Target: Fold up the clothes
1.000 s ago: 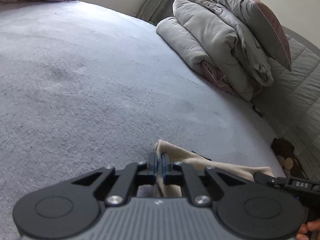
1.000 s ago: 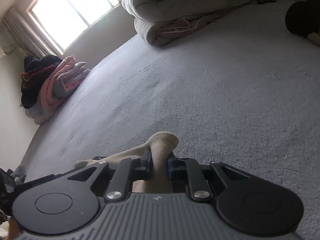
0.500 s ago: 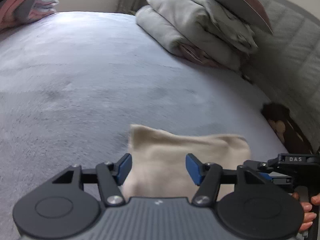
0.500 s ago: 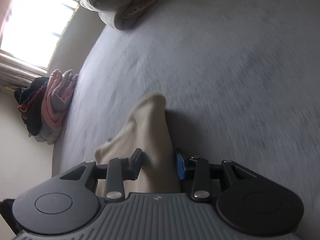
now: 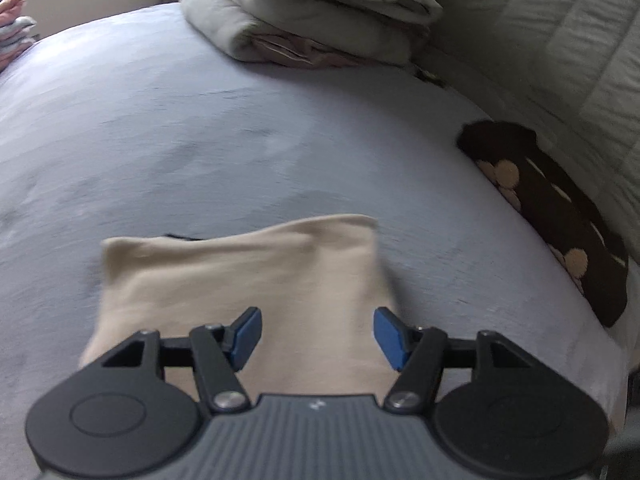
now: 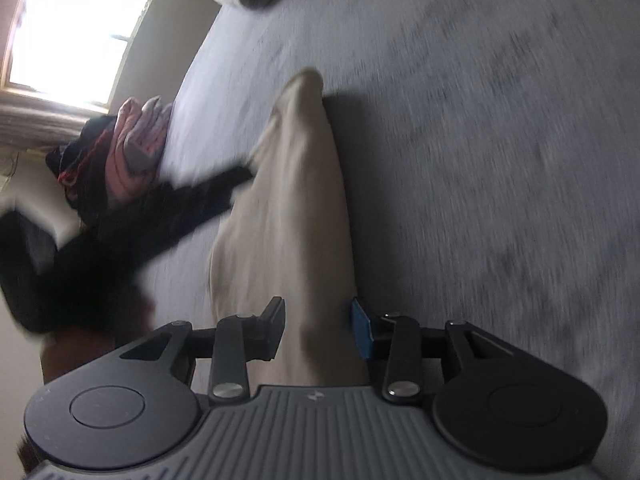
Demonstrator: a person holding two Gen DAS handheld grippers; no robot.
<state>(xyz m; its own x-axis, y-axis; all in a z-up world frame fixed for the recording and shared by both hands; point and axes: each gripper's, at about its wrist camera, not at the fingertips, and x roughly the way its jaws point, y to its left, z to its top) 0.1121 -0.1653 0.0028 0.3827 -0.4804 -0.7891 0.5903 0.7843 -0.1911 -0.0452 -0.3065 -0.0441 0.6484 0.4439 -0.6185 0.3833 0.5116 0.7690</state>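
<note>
A beige garment (image 5: 256, 276) lies on the grey bedspread (image 5: 200, 140); folded duvets (image 5: 304, 20) sit beyond it. Left gripper (image 5: 316, 334) gapes empty; right gripper (image 6: 318, 330), blurred, seems parted around the cloth.

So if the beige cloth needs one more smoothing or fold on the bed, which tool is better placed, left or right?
Probably the left. The left tool faces the beige cloth flat and broadside, jaws open clear of it. The right tool sees it edge-on along one side, its jaws open close around the fabric.
</note>
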